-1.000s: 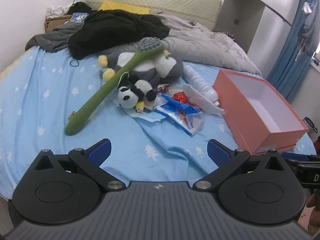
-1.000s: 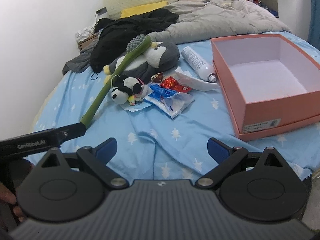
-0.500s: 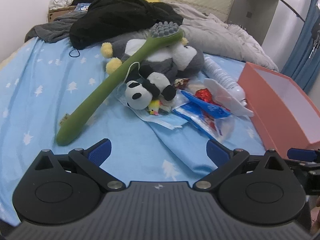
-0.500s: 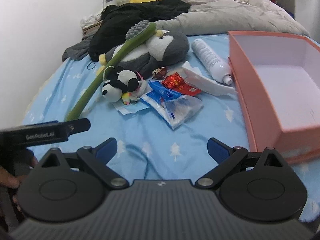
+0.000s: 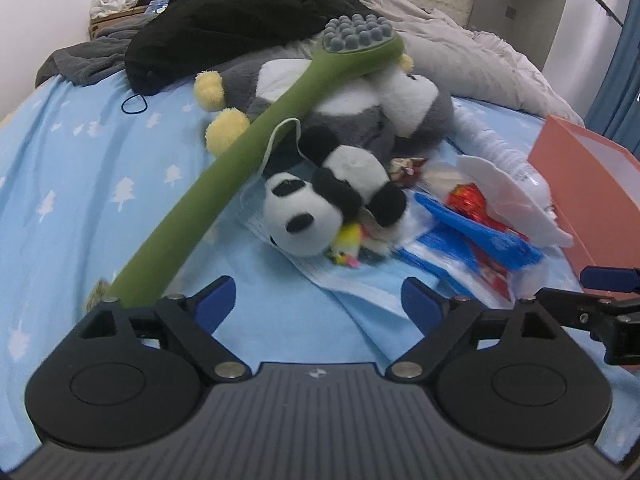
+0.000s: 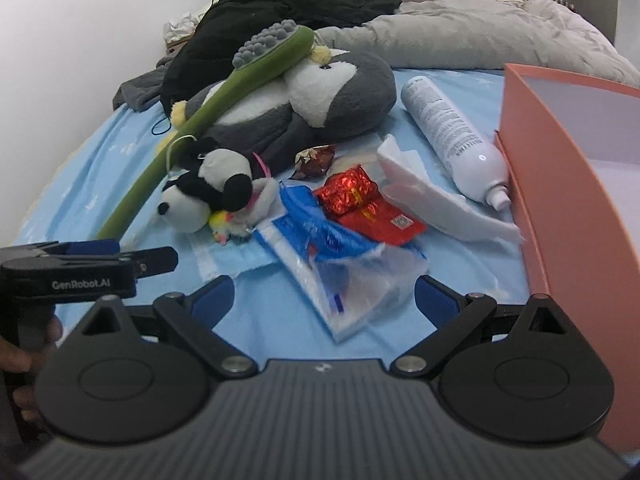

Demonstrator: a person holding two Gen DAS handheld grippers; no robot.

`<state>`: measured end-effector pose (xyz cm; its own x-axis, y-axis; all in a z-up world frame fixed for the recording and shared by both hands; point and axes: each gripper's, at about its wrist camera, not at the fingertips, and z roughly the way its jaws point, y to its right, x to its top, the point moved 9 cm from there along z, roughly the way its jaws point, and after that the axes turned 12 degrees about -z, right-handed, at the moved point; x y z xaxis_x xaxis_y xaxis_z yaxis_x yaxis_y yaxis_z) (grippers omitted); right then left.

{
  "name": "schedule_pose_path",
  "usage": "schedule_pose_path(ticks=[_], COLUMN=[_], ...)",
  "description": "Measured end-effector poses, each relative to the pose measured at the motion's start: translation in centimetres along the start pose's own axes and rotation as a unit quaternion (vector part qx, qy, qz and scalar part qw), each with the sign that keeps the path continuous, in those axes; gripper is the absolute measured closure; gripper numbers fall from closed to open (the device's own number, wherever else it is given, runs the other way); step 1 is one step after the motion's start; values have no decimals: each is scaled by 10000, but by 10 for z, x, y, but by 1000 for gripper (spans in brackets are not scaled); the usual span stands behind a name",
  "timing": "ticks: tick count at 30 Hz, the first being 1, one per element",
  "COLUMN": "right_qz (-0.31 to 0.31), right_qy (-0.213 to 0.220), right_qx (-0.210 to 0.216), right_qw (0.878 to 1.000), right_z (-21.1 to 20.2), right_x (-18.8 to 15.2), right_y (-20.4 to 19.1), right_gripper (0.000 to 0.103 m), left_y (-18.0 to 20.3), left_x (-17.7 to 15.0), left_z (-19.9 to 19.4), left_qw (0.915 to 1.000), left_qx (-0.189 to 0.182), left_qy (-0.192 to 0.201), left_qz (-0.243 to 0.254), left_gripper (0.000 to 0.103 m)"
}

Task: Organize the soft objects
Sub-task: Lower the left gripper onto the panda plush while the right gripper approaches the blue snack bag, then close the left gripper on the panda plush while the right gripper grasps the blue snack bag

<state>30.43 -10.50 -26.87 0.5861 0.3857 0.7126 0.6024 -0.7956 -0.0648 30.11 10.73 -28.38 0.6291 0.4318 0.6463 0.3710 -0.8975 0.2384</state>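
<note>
Left wrist view: the left hand-held gripper (image 5: 317, 300) has just been narrowing its jaws, though they stand apart with nothing between them. The panda plush (image 5: 320, 204) lies on the bed (image 5: 60, 160) straight ahead, long axis running up-right. The right hand-held gripper (image 6: 324, 300), released, faces wrappers; the left is judged nearer.

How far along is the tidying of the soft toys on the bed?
Nothing looks done: the pink box shows no toys inside. Both tools, left and right, are open and empty. The panda, grey plush and green massager lie on the bed.
</note>
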Motion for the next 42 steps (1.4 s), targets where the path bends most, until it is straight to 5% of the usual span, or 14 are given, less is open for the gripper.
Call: schedule_pose_path(ticks=[4,12,23,33,42], right_qz=[9,-295,-476,-400,-158], right_qy=[-129,-210,-277,-46,-108], right_qx=[-31,-230,-310,-351,-221], right_qw=[9999,9991,9980,9986,9996], right_z=[22,44,42,-3,-40], right_x=[4,6,6,8,-24], right_y=[7,11,10,-6,-28], right_gripper=[28,39,74,87,88], left_y=[-6,-14,-13,-12,-10], left_x=[13,27,29,19,-44], left_z=[17,38,31,-19,-60], left_qw=[9999,9996,9980,9960,9978], left_qx=[-11,-23,-241,-232,-221], left_qy=[85,237,446,640,122], left_qz=[-53,-181,-368,-575,-605], left_gripper=[20,38,55,58,62])
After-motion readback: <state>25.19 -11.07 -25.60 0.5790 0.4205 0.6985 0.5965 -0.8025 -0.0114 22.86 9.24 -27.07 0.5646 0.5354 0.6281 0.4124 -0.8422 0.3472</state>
